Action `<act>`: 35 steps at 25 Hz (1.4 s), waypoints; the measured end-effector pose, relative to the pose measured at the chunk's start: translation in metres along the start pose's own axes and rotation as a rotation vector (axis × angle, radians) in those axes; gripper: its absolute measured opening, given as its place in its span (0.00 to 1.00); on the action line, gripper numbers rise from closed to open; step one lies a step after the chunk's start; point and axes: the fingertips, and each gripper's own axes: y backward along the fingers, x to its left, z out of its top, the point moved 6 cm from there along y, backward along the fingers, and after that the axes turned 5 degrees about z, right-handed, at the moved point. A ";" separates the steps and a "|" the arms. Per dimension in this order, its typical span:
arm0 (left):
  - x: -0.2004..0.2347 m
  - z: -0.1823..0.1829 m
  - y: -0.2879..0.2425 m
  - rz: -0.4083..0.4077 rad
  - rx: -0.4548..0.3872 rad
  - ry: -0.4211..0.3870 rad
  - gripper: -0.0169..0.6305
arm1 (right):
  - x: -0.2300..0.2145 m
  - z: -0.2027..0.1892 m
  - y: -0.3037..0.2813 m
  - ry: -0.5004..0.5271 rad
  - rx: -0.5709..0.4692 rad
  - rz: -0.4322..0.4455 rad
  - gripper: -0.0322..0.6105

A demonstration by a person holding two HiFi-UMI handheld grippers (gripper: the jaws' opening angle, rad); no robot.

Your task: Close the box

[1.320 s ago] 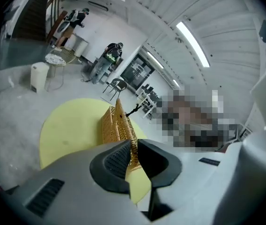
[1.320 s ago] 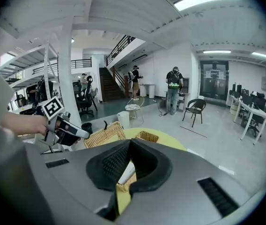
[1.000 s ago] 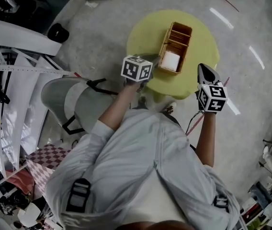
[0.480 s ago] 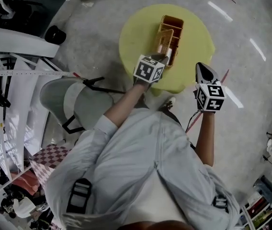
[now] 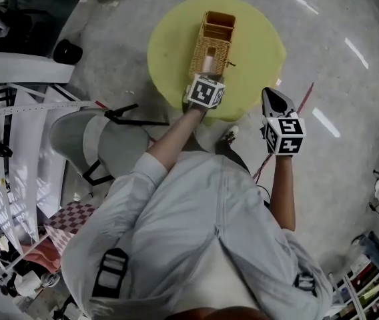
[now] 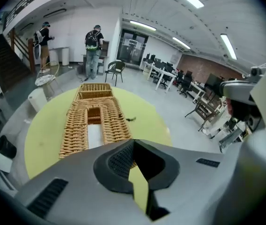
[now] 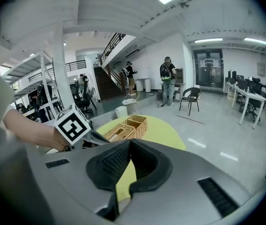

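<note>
The left gripper [image 6: 132,146] is standing shut. Its jaws have just been closing, and nothing is showing between them. It is pointing down at the near end of the box [image 6: 112,125].

The right gripper [image 7: 127,144] is also showing its jaws together and empty. It is hanging well to the right, off the near edge of the table [image 6: 44,130].

The box is lying across the middle of the round table, running from just ahead of the left gripper toward the far edge. Its lid [image 6: 77,125] is appearing to lie flat, a white item [image 6: 94,137] showing through its window. The far compartment [image 6: 94,92] is standing uncovered.

Judgement: the woven wicker is likely light, fairly stiff, a little springy and rough enough not to slip. The box may slide if pushed sideways. Best contact is on the woven frame beside the window, or the lid's near rim, pressing straight down.
</note>
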 end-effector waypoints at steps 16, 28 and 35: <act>0.020 0.025 0.024 -0.106 -0.169 0.056 0.07 | -0.007 0.044 -0.003 0.085 -0.048 0.012 0.09; 0.095 0.126 0.170 -0.080 -0.596 -0.073 0.07 | 0.024 0.161 0.001 0.235 -0.259 -0.090 0.09; 0.110 0.159 0.241 0.024 -0.742 -0.270 0.07 | 0.055 0.216 0.001 0.312 -0.327 -0.101 0.09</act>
